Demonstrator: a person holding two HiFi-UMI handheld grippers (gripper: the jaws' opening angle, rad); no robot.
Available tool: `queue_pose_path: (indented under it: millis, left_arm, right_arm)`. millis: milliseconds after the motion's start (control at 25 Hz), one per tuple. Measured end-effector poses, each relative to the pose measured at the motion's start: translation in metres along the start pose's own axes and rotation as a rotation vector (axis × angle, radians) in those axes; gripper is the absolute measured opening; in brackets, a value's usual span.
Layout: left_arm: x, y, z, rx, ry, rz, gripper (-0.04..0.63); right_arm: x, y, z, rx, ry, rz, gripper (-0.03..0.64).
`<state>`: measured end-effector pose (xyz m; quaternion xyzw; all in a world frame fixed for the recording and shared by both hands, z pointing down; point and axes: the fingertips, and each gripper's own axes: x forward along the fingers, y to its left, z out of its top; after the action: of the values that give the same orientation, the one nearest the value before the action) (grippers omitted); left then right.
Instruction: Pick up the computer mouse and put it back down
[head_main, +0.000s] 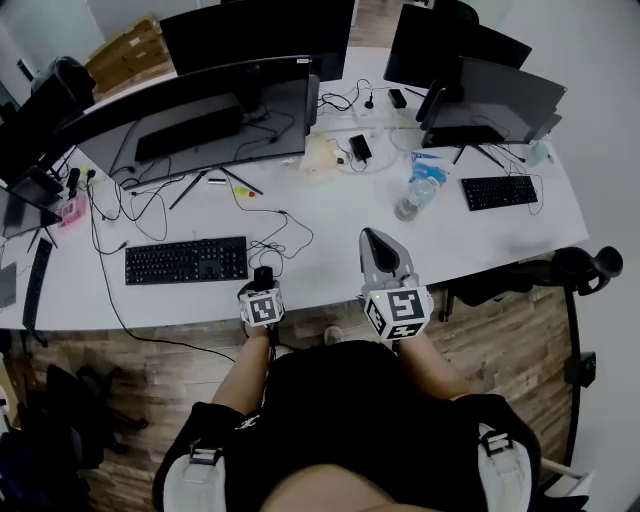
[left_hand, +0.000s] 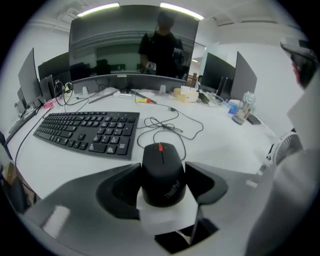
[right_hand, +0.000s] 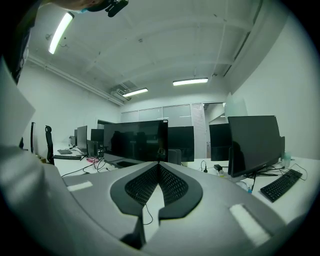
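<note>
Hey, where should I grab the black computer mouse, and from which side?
Pinch the mouse across its two long flanks at the rear hump, coming from the tail end, opposite the cable. The flanks run roughly parallel there; the left tongs grip it so.

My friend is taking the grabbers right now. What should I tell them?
Left gripper: shut on the black mouse, near the front edge of the desk, right of the keyboard.
Right gripper: shut, holding nothing.
Done: mouse gripped. I cannot tell if it is lifted.
Left to do: set the mouse down on the desk and open the jaws.
</note>
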<state>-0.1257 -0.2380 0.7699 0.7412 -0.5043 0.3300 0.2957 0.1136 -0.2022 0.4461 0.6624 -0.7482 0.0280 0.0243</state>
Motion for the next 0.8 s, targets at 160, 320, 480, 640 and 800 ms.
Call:
queue_pose_path:
  millis: [160,320,480,640,800]
  left_arm:
    - [0.006,-0.011,0.003,0.069,0.007,0.005,0.325]
    - [-0.013,-0.017,0.03,0.113,-0.088,-0.001,0.324]
    - [-0.054,-0.008,0.077,0.066,-0.278,0.008,0.203]
    - [-0.12,0.004,0.126,0.024,-0.457,0.026,0.08]
    - [-0.179,0.014,0.16,-0.001,-0.595,0.037,0.054]
  right_arm:
    - [-0.001,-0.002,0.0,0.004,0.002,-0.004,-0.002]
    - [0.002,-0.003,0.004,0.008,-0.019,-0.005,-0.003]
    - [0.01,0.003,0.006,0.021,-0.036,0.026,-0.002]
    - [0.023,0.015,0.013,0.034,-0.064,0.07,-0.002]
    - [0.038,0.031,0.021,0.05,-0.095,0.124,-0.003]
